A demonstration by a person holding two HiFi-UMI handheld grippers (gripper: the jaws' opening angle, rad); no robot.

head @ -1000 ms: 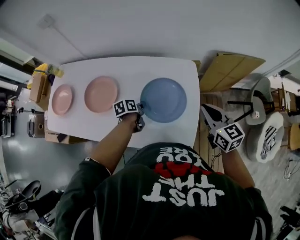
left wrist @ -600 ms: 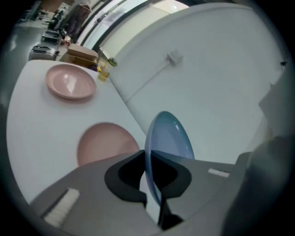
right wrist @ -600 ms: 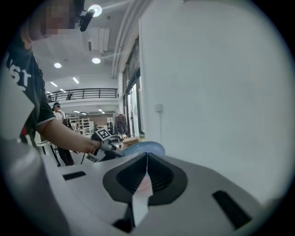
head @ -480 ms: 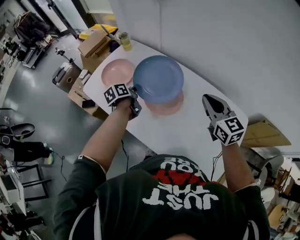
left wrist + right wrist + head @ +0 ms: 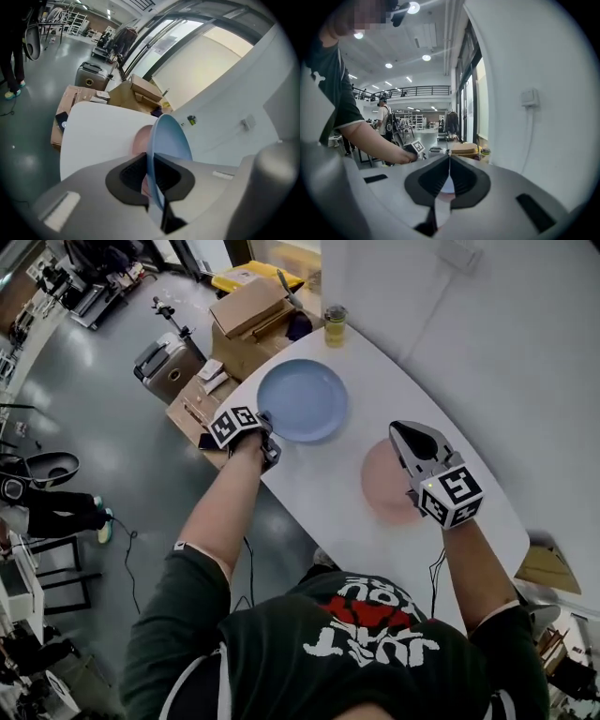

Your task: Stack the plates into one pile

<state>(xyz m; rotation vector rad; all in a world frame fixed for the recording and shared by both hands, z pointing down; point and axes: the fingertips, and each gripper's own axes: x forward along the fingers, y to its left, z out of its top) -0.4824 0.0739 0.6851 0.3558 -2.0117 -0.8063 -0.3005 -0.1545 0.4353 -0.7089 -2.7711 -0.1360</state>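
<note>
Seen from above, a white table (image 5: 323, 484) runs diagonally from the upper middle of the frame to the lower right. Your left gripper (image 5: 266, 422) is clamped on the near rim of a blue plate (image 5: 305, 401), which sits over the table's upper-left end. Gripping the rim lets you carry the plate flat and leaves its underside free to settle onto another. In the left gripper view the rim passes between the pressed pads (image 5: 136, 171), and a sliver of a pink plate (image 5: 139, 139) shows just beyond the blue one at centre frame. I cannot tell whether the two touch. Your right gripper (image 5: 405, 433) hangs right of centre with its jaws pressed together on nothing, over a second pink plate (image 5: 380, 491) lying flat on the table. It looks parked there, ready to take that plate next. The pile is not yet complete.
</note>
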